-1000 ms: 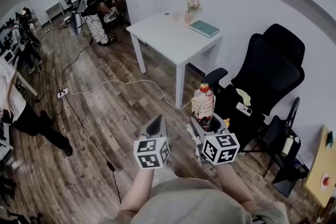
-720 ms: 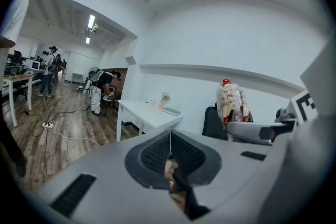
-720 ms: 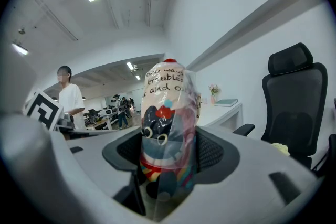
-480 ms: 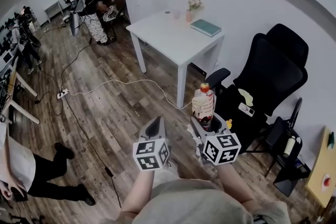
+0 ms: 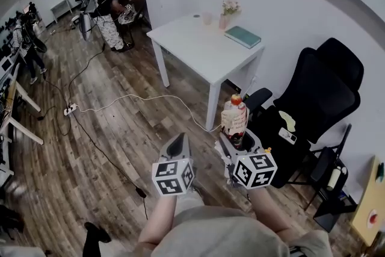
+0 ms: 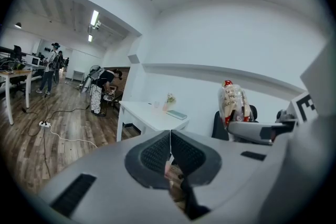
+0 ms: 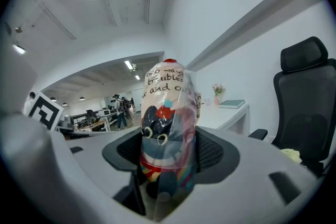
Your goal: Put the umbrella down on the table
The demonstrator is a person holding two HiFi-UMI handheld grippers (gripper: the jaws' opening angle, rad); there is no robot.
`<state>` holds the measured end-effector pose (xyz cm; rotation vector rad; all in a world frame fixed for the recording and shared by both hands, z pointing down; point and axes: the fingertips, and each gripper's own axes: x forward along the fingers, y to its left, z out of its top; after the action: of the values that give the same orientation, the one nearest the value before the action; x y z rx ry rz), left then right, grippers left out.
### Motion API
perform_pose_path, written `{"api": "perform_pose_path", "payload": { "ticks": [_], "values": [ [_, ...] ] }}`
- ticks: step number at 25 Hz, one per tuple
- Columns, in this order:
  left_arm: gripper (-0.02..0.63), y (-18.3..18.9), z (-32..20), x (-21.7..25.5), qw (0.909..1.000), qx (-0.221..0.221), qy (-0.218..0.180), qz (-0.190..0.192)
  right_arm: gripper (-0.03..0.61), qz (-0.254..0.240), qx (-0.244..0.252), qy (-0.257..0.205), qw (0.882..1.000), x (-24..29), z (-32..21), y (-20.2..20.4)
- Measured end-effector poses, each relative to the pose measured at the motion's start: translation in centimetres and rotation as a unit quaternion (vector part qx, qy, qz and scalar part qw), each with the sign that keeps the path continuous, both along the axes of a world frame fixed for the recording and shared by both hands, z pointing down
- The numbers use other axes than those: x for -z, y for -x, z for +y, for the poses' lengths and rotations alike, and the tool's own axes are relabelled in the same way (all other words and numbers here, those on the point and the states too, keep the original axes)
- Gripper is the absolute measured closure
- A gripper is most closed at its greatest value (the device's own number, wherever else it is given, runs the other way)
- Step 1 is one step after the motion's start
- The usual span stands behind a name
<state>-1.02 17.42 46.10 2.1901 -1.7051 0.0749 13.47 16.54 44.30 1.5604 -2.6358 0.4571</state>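
The umbrella [image 5: 234, 117] is folded and short, wrapped in a clear printed sleeve with a red tip. It stands upright between the pads of my right gripper [image 5: 236, 140], which is shut on its lower part. In the right gripper view the umbrella [image 7: 165, 113] fills the gap of the right gripper [image 7: 167, 152]. My left gripper [image 5: 176, 144] hangs beside it, apart from it, with its jaws closed on nothing [image 6: 169, 136]. The white table [image 5: 198, 48] stands ahead, beyond both grippers. The umbrella [image 6: 233, 104] also shows at the right of the left gripper view.
On the table's far end lie a teal book [image 5: 243, 37] and a small vase of flowers [image 5: 227, 12]. A black office chair [image 5: 313, 99] stands right of the table. White and black cables [image 5: 138, 96] cross the wood floor. A person [image 5: 108, 6] bends over at the back left.
Both grippers have been carried toward the table with the umbrella still held. The chair and table have shifted right in view. The person at the lower left has walked almost out of view.
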Motion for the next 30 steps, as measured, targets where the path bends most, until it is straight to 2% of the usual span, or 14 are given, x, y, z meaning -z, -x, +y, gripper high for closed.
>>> {"api": "perform_pose_path", "payload": {
  "ticks": [9,30],
  "values": [
    [0.606,3.8,-8.4,0.5,1.0,-0.009,0.003,-0.004,0.307,-0.008,-0.012,0.009,1.0,0.3,-8.4,3.5],
    [0.606,11.0,-24.5,1.6,0.9983,-0.057,-0.006,0.003,0.307,-0.008,-0.054,-0.002,0.999,1.7,-23.2,10.8]
  ]
}}
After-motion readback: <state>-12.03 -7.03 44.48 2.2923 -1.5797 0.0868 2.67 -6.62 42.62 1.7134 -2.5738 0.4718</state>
